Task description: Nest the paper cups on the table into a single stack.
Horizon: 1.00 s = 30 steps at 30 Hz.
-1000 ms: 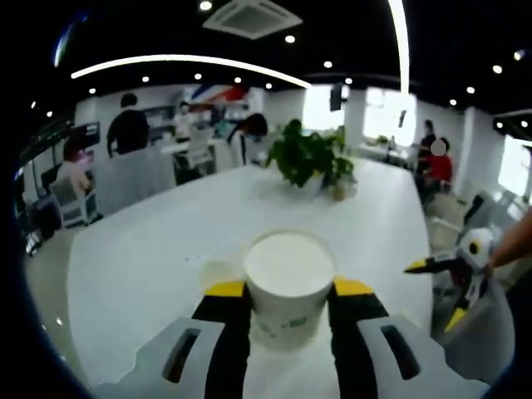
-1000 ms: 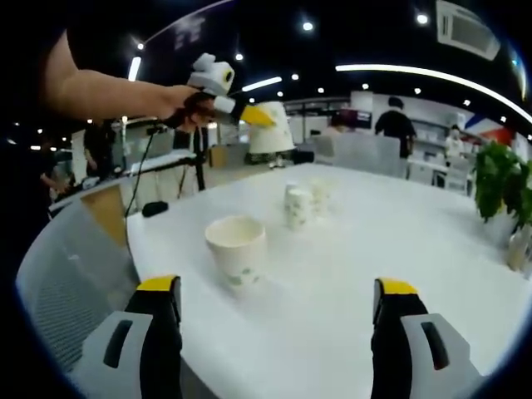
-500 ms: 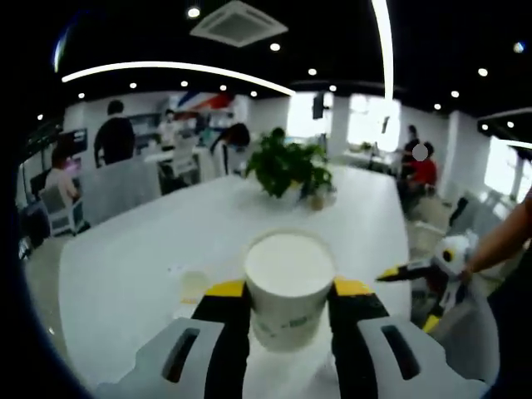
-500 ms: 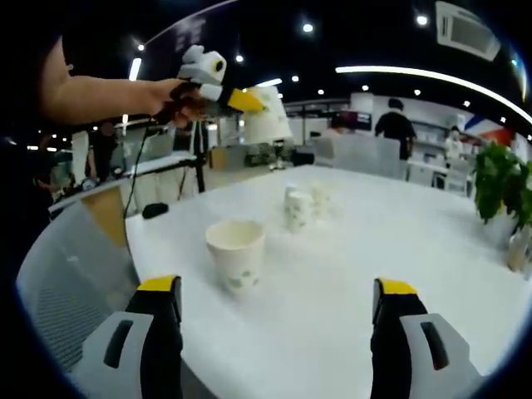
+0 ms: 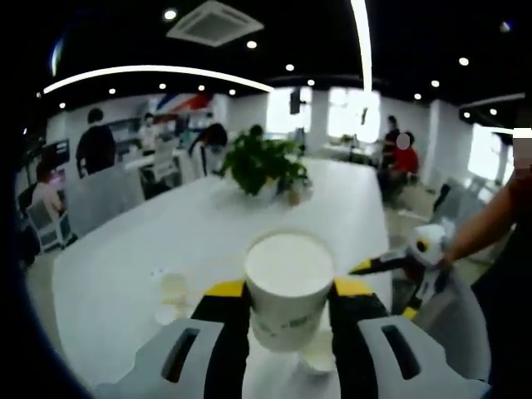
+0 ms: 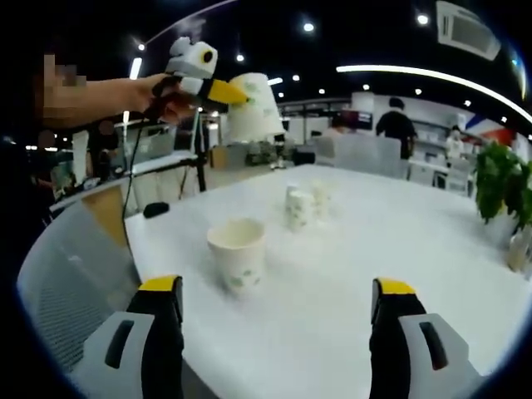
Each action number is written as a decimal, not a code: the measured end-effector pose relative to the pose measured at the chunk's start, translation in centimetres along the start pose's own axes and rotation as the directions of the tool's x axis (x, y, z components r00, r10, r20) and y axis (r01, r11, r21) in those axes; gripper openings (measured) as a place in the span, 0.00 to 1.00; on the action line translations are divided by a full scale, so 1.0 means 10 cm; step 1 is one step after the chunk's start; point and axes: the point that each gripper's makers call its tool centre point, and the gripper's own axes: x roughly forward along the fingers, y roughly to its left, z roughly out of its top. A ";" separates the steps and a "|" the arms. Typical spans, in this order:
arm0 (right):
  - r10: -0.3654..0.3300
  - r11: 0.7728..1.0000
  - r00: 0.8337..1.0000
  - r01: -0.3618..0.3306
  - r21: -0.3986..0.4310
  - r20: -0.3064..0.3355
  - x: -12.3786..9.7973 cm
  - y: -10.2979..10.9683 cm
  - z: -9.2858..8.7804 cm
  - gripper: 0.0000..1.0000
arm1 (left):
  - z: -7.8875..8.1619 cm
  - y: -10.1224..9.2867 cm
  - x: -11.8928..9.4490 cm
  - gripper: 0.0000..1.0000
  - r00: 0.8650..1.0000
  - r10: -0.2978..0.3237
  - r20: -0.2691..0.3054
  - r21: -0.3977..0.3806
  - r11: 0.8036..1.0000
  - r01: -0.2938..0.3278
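Left gripper view: left gripper (image 5: 288, 291) pinches an upright paper cup (image 5: 288, 283), carried above the table (image 5: 125, 249).
Its jaws clamp the cup wall from both sides, mouth up. In the right gripper view that held cup rides high at upper left, well above and behind the near cup (image 6: 237, 253), which stands upright on the table just ahead of the right gripper (image 6: 276, 291), whose jaws are spread and hold nothing. Two more cups (image 6: 301, 204) stand farther back, close together. Likely next: carry the held cup down, axis vertical, into the near cup; the left gripper is the loaded one, the right sits nearer the target.
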 end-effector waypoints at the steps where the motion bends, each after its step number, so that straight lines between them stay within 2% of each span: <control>1: 0.000 1.000 1.000 0.000 0.001 0.000 0.00 0.00 0.00 0.92 | 0.00 -0.03 0.00 0.36 1.000 -0.006 0.000 0.001 1.000 0.006; 11: 0.004 1.000 1.000 -0.004 -0.004 -0.009 0.01 0.00 -0.02 0.91 | 0.04 -0.19 -0.02 0.36 0.999 -0.050 0.021 -0.009 0.999 0.050; 18: 0.000 1.000 1.000 0.000 -0.007 -0.005 0.01 -0.02 0.00 0.89 | 0.07 -0.25 -0.06 0.36 0.998 -0.059 0.037 -0.005 0.998 0.059; 27: 0.002 1.000 1.000 -0.002 -0.002 -0.009 0.01 -0.01 -0.01 0.88 | 0.05 -0.38 -0.08 0.37 0.997 -0.075 0.027 0.012 0.997 0.075; 30: -0.015 0.999 1.000 0.015 -0.037 0.012 -0.03 -0.04 0.11 0.81 | 0.03 -0.42 -0.09 0.37 0.996 -0.086 0.023 0.014 0.996 0.086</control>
